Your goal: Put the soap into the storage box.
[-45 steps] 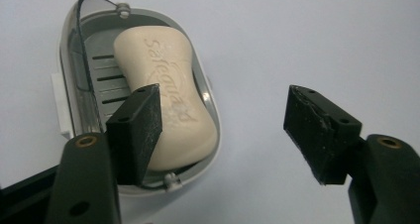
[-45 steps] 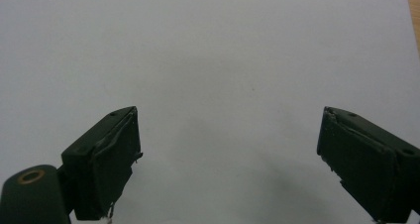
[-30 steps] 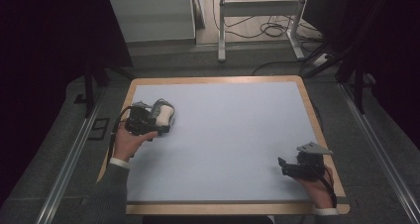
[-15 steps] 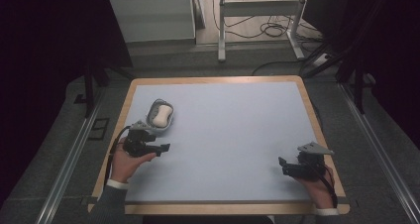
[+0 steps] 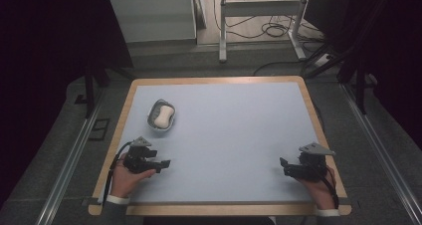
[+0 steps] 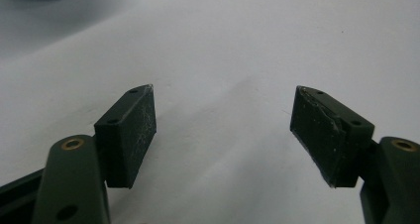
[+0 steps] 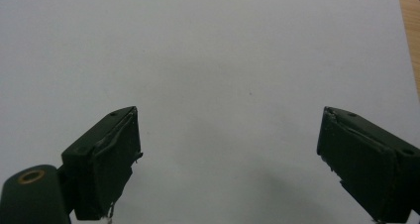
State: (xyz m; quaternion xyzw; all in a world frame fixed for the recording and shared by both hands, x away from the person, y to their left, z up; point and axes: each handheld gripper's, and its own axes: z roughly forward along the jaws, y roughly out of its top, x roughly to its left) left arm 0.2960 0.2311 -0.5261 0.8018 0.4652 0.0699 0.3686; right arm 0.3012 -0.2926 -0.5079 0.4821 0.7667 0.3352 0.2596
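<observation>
Down at the lower left of the high view, the left gripper is resting with jaws spread on nothing; the right gripper, lower right, is gaping empty too. Up and slightly right of the left one, a soap dish holding a pale bar is sitting, long axis tilted up-right, nearer the left hand.
</observation>
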